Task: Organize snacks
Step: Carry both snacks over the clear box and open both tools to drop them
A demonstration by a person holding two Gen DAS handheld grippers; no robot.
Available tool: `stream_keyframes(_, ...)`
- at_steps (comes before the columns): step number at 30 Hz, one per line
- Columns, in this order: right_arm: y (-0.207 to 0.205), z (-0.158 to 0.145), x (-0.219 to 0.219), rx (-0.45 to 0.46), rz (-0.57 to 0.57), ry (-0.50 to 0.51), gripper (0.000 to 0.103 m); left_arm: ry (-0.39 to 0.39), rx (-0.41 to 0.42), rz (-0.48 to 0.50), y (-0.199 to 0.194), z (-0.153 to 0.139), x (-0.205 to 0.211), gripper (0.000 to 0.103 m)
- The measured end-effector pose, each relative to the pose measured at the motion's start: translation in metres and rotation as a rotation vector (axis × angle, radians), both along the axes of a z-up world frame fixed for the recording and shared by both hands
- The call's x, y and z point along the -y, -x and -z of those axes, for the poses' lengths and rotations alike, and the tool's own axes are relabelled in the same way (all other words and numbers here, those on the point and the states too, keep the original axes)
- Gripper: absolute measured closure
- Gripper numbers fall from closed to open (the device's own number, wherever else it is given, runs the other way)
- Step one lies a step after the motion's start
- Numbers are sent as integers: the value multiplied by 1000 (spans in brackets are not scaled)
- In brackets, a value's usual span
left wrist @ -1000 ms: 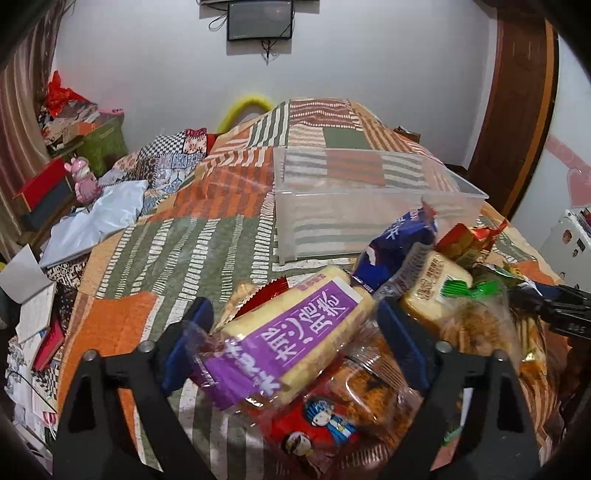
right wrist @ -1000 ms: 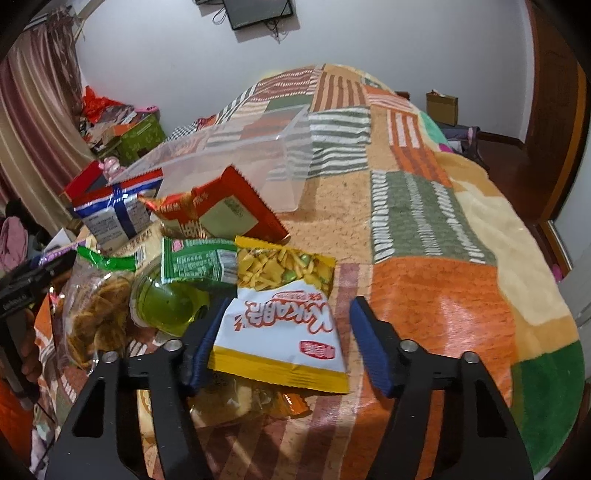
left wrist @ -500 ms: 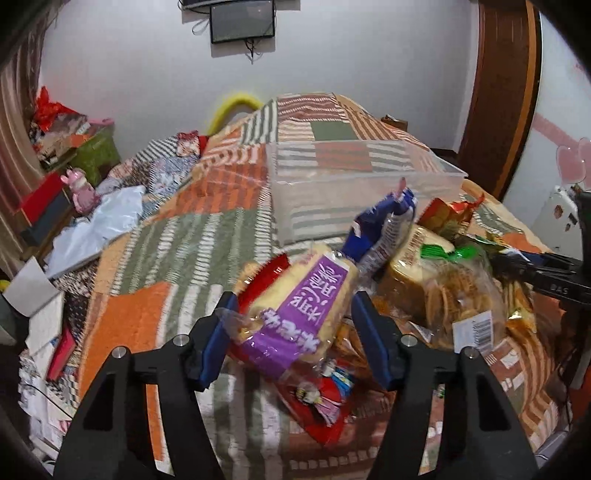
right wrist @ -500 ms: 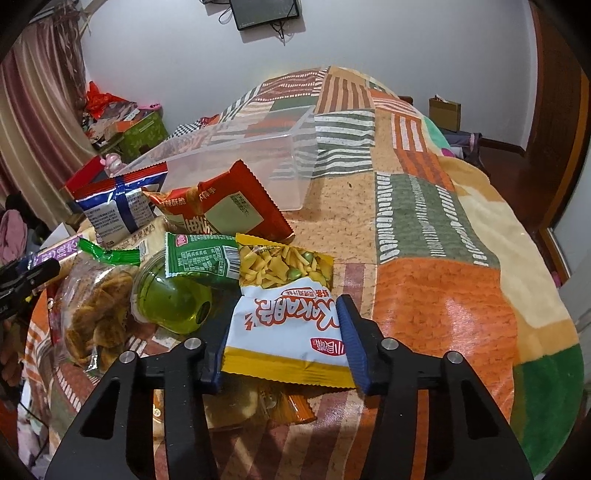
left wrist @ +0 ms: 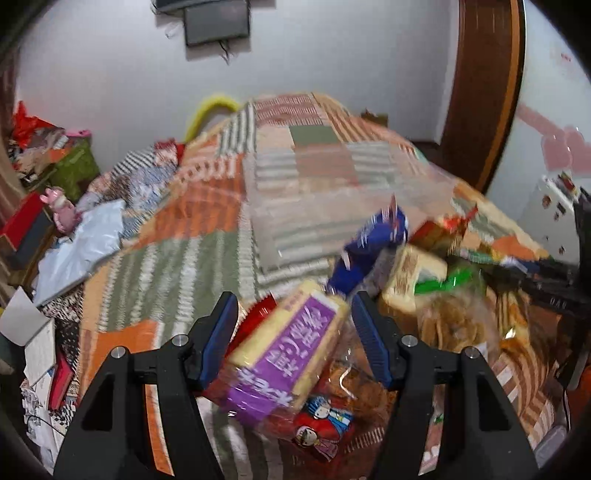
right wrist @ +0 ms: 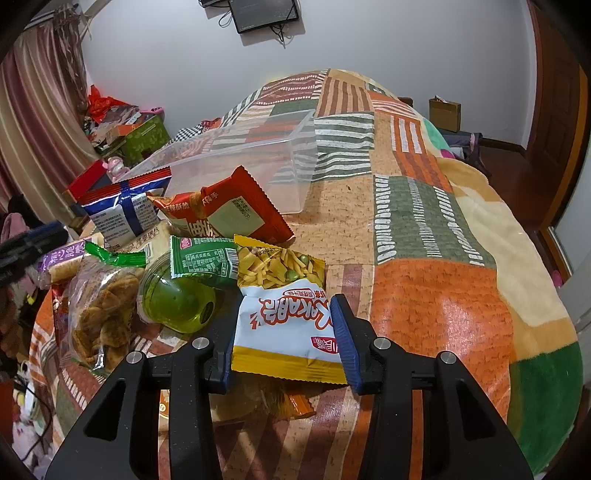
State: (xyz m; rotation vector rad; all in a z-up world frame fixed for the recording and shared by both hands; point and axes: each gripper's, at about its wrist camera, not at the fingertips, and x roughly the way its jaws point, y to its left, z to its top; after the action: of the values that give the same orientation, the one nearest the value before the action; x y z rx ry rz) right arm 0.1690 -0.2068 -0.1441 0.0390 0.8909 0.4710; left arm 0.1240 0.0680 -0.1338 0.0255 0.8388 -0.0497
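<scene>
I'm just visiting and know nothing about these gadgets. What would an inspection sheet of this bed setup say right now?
Surface: patchwork blanket over the bed.
Job's things: empty clear plastic bin; snack pile beside it; purple-label cake pack; white-and-yellow snack bag.
Clutter: red chip bag, green jelly cup, bag of fried crisps.
Grippers: left hand-held gripper clamps the cake pack; right hand-held gripper, jaws just closing, pinches the snack bag.
Cables: wires hang below the wall screen.
Surroundings: curtain, wooden door, boxes piled beside the bed.

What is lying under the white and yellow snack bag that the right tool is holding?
Under the white and yellow snack bag an orange wrapper and a clear packet stick out. The bag covers the rest of them.
</scene>
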Motion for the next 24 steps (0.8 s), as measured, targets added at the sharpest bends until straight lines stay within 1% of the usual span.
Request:
stream_keyframes(2,0,0,0,-1,-1,-2,62,7,-30,6,-1,9,0,39)
stream_keyframes(4,0,1,0,-3,-2,-5,62,-2,-46,7,0,14,-1,39)
stream_keyframes(9,-3,3,-1,-11,-4,-5,60,12,-51,0,4,19,-5,39)
stream_keyframes(14,-7,8,-2,-49,-1,-16,58,11,-64,-13,-4,27,-8,40)
stream_keyframes(16,-9,11,-2,-63,-4,-23,58,4,-61,-15,-6,30,-7,46)
stream_keyframes(19,-9,12,1,-70,0,-41,63,-31,-55,-21,-8,34,-3,53)
stream_keyframes(20,-9,12,1,-72,1,-49,72,-34,-51,-19,-8,34,-2,55)
stream_keyframes(21,-9,12,3,-77,0,-58,74,-30,-49,-18,-8,33,-1,56)
stream_keyframes(24,-7,9,6,-73,11,-74,74,-14,-38,-14,-5,31,-1,58)
